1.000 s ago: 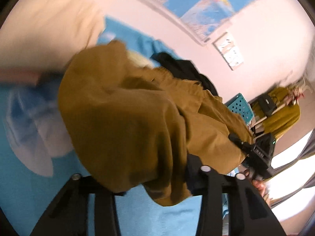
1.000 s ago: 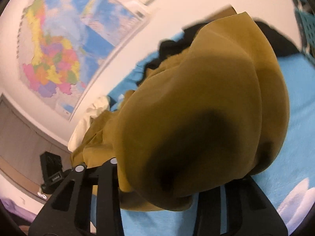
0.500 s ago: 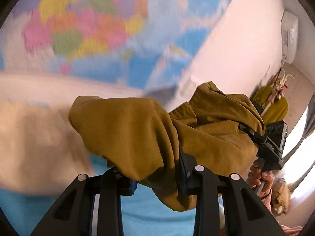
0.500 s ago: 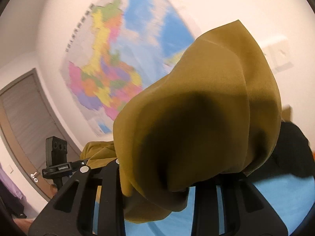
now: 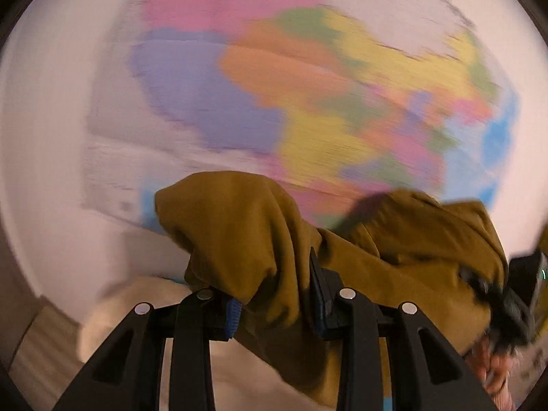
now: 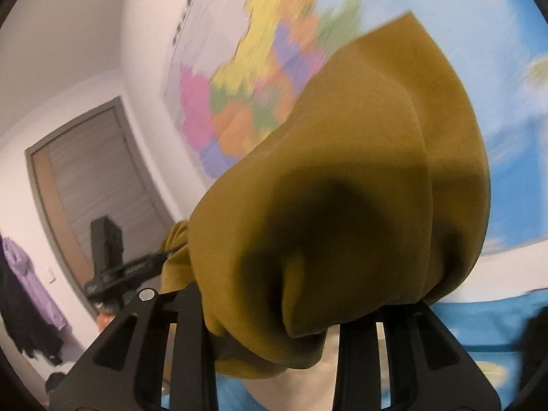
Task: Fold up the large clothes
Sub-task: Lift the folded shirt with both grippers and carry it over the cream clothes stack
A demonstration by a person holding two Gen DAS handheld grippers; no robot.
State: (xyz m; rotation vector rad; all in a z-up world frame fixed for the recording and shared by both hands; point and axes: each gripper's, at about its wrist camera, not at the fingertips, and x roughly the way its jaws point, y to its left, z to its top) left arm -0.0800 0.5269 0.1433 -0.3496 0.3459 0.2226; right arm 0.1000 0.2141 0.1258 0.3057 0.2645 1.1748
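A mustard-brown garment (image 5: 246,233) hangs in the air, stretched between both grippers in front of the wall. In the left wrist view my left gripper (image 5: 274,308) is shut on a bunched fold, and cloth spills over its blue pads. The cloth runs right to the other gripper (image 5: 513,294), held by a person's hand (image 5: 493,370). In the right wrist view the garment (image 6: 342,188) bulges over my right gripper (image 6: 274,315), which is shut on it, fingertips buried in cloth. The left gripper (image 6: 113,267) shows at the far left, gripping the other end.
A large coloured wall map (image 5: 274,85) fills the background, blurred by motion. Below lie a cream pillow (image 5: 137,308) and a blue bedsheet (image 6: 479,325). A grey door (image 6: 85,171) and hanging purple and black clothes (image 6: 20,274) stand at the left.
Both grippers rose from the bed with the garment and tilted up. The views swung from the blue sheet to the wall map. Both grips held.
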